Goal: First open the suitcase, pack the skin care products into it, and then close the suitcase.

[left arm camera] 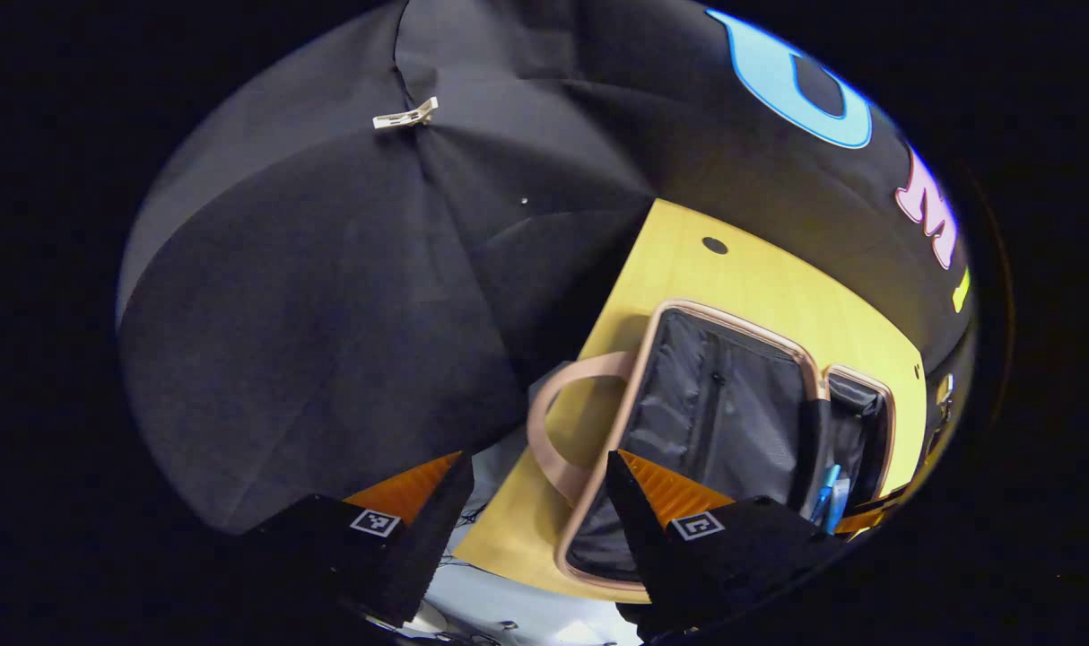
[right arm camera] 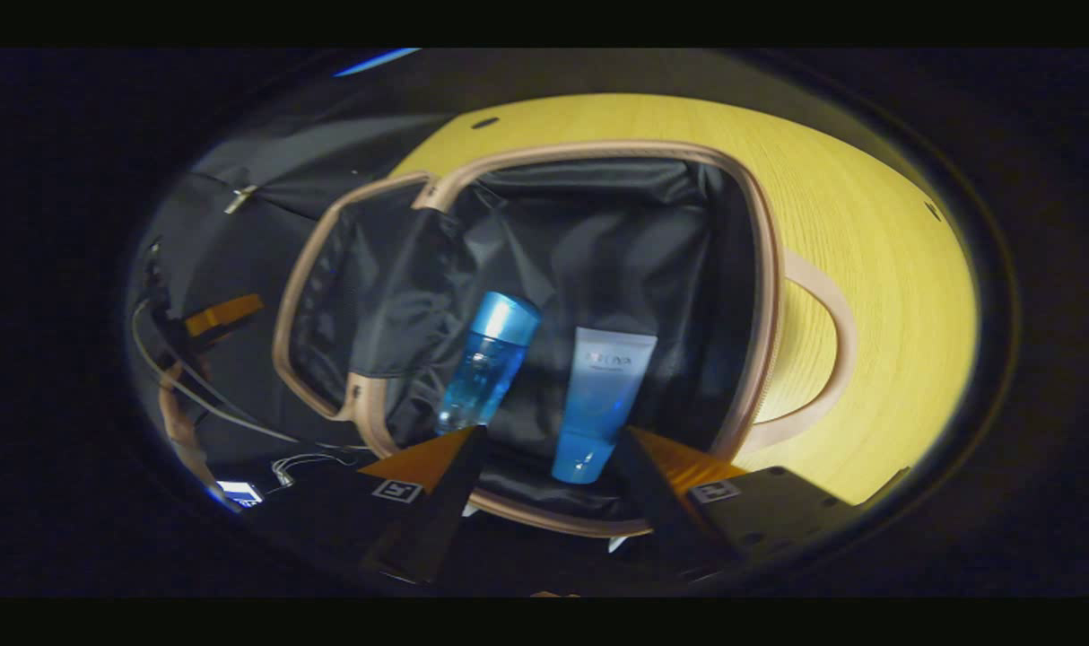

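Suitcase (right arm camera: pixel 544 224) lies open ahead of our right gripper (right arm camera: pixel 549 471), 2 products inside beyond its jaws. Both grippers gape empty; left gripper (left arm camera: pixel 535 511). Shell likely stiff, light: we'd grab the lid rim (left arm camera: pixel 733 327).

Ahead of me the suitcase (right arm camera: pixel 544 170) shows a rose-gold rim around crinkled black lining, holding a translucent blue bottle (right arm camera: pixel 487 363) with a metallic blue cap and a pale blue-and-white tube (right arm camera: pixel 601 399) with a blue cap, all on a yellow wood-grain worktop (right arm camera: pixel 876 269).
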{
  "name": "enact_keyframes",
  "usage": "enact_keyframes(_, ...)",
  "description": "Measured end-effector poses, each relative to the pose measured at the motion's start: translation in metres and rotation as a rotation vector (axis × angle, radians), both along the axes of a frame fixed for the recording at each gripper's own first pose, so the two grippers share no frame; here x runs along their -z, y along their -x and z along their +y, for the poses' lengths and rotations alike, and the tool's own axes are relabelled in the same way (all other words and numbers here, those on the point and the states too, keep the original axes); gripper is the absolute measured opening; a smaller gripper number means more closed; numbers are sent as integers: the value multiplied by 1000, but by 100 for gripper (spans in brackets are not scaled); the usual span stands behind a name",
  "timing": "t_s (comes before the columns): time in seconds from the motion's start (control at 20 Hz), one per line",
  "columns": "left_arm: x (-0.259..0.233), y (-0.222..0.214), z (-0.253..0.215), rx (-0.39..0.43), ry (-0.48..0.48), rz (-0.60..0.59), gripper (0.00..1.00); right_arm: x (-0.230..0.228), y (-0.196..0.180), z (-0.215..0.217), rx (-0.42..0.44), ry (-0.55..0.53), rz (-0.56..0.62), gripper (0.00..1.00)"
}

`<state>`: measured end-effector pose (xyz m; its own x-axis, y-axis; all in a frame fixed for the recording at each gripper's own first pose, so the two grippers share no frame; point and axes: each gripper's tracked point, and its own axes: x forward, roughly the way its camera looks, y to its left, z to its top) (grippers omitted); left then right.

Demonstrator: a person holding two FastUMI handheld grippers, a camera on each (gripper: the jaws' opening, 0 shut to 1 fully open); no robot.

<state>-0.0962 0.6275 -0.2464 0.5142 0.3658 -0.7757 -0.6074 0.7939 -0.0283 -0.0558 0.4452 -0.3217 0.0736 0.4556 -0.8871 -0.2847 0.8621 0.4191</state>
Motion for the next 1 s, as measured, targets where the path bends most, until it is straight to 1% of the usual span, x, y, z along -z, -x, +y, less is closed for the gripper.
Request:
enact_keyframes(0.05,6,-4,8,-6,7,10,94,-11,-4,-1,-21,-20,-45,87)
enact_keyframes(0.1,11,-9,17,-13,10,13,94,-19,-7,-2,-45,-26,-88,87)
enact_keyframes(0.15,19,-15,24,-23,23,17,94,-26,-9,-8,-73,-13,-116,97)
enact_keyframes(0.2,26,-20,28,-32,49,30,93,-33,-13,-14,-92,1,-148,97)
enact_keyframes(0.25,33,-25,33,-39,72,39,94,-39,-18,-17,-92,-1,-173,97)
enact_keyframes(0.3,42,-28,33,-38,101,55,94,-46,-22,-18,-78,-9,-183,100)
enact_keyframes(0.35,51,-30,33,-39,120,77,94,-52,-24,-18,-59,-23,-184,97)
enact_keyframes(0.4,59,-32,34,-40,136,101,94,-54,-26,-21,-39,-31,-182,97)
enact_keyframes(0.5,80,-35,38,-50,154,154,93,-49,-28,-34,-33,0,-197,97)
enact_keyframes(0.55,94,-34,39,-60,162,182,91,-45,-28,-41,-40,22,-206,97)
enact_keyframes(0.6,107,-36,32,-58,223,190,77,-44,-25,-47,-49,38,-205,98)
enact_keyframes(0.65,123,-61,36,-79,246,117,58,-43,-20,-51,-54,38,-200,97)
enact_keyframes(0.7,103,-53,28,-95,251,137,39,-44,-16,-54,-48,30,-194,98)
enact_keyframes(0.75,110,-56,27,-83,241,153,20,-43,-13,-57,-36,25,-186,98)
enact_keyframes(0.85,97,-48,28,-50,209,170,18,-41,-9,-62,-11,18,-173,98)
enact_keyframes(0.9,91,-51,28,-48,207,153,15,-40,-9,-66,-1,18,-174,98)
enact_keyframes(1.0,75,-52,22,-37,218,103,12,-42,-9,-74,15,12,-187,98)
